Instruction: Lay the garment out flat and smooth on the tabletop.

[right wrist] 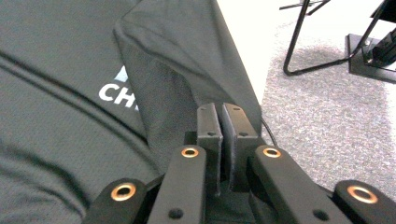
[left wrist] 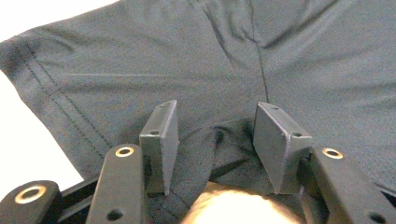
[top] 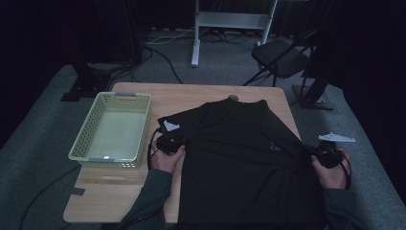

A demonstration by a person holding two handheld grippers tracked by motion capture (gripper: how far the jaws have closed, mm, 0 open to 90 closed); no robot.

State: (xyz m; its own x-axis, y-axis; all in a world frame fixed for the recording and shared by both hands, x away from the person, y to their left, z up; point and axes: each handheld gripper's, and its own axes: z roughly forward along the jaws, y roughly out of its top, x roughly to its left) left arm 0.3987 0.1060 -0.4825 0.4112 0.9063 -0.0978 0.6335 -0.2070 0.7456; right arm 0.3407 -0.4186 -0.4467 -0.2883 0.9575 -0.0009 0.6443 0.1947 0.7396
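Note:
A black T-shirt (top: 239, 143) lies spread on the wooden table (top: 201, 93), collar toward the far edge. My left gripper (top: 170, 143) rests at the shirt's left side near the sleeve. In the left gripper view it (left wrist: 217, 140) is open, and a raised ridge of the shirt's cloth (left wrist: 187, 60) lies between its pads (left wrist: 161, 140) without being pinched. My right gripper (top: 328, 153) is at the shirt's right edge. The right gripper view shows it (right wrist: 222, 126) shut on a folded-over flap of the shirt (right wrist: 60, 116), which partly covers white lettering (right wrist: 114, 93).
A pale green perforated basket (top: 84, 132) stands on the table's left part, nothing in it. Beyond the far right corner stands a black folding chair (top: 282, 57), and a white stand frame (top: 230, 21) is behind. The table's right edge is close to my right gripper, grey carpet (right wrist: 327, 116) below.

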